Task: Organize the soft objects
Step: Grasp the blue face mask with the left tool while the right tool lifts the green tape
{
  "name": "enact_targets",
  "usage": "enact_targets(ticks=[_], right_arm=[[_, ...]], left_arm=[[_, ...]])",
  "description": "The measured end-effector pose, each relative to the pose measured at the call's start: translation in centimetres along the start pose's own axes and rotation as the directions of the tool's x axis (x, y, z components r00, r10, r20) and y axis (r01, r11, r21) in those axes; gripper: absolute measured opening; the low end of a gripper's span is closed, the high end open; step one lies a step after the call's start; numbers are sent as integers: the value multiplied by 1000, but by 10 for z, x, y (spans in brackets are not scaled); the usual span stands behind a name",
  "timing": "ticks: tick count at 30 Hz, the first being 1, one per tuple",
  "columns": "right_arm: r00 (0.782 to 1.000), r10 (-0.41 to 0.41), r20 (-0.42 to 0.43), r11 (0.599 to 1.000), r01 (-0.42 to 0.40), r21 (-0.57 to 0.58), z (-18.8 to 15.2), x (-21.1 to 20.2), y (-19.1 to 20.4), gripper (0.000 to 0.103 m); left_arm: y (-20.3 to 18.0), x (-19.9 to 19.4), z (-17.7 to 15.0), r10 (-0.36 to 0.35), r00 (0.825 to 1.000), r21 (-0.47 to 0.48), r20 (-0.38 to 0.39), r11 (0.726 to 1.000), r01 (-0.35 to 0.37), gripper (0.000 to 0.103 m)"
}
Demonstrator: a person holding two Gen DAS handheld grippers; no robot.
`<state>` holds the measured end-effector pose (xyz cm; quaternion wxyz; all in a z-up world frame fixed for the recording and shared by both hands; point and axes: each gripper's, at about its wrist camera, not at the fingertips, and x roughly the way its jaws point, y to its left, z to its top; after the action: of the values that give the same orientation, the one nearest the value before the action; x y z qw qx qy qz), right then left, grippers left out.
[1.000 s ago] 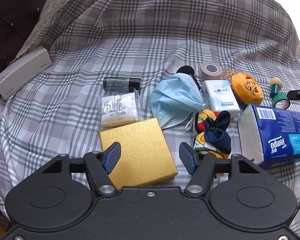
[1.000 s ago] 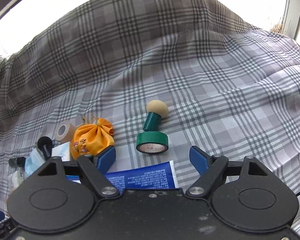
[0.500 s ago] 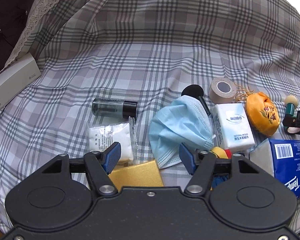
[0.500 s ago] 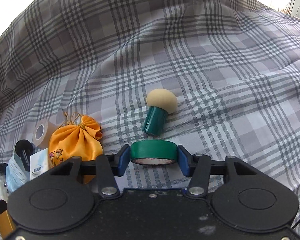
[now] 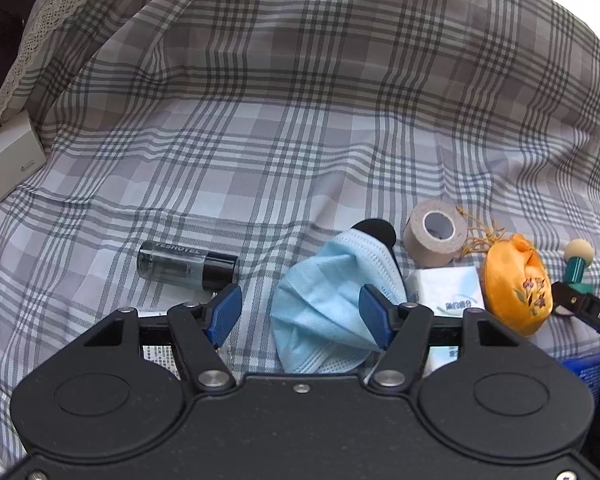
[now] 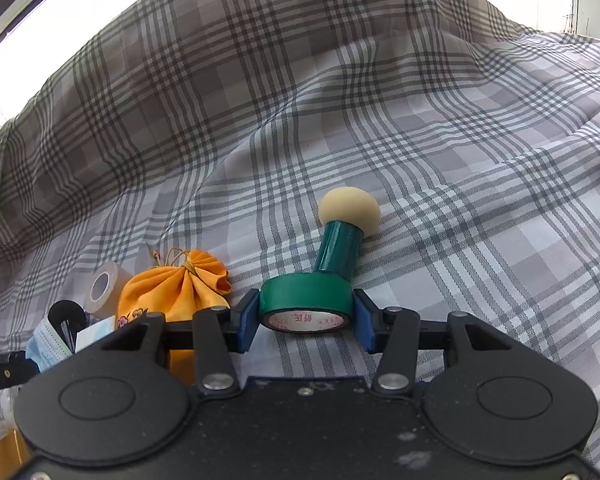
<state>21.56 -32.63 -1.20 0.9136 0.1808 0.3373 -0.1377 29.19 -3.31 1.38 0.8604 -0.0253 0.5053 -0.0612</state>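
Checked cloth (image 5: pixel 300 152) carries everything. Left wrist view: bottle (image 5: pixel 186 266) lies on its side, left of the face mask (image 5: pixel 328 304). Tape roll (image 5: pixel 434 232) sits behind and right of the mask, with the tissue pack (image 5: pixel 446 296) just in front of it. Drawstring pouch (image 5: pixel 514 284) lies right of the pack, and the sponge applicator (image 5: pixel 578 258) right of the pouch. A box (image 5: pixel 8 160) lies far left at the cloth's edge. Right wrist view: second tape roll (image 6: pixel 306 304) lies just in front of the applicator, right of the pouch, touching the applicator's handle.
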Motion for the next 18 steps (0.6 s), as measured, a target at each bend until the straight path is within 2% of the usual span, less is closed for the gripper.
enact_targets(ticks=[4,8,14,18], right_arm=[[1000,2,-4,1000,-2,12,1,2,-1,47],[1000,1,0,1000,-1,10,0,2,-1,47],[1000,5,2,1000,-5,15,0,2,-1,47],[1000,12,5,1000,-12,21,-1,1,-3,47]], left_arm=[[-12,-2,7,-25,1000,20,15,999,25,61],[-26,12,9,-4,1000,59,-10,998,5,61],[-33,28,7,-14,998,56,-56,998,17,62],[-29,32,8,-53,995,30,-84,998,56,61]])
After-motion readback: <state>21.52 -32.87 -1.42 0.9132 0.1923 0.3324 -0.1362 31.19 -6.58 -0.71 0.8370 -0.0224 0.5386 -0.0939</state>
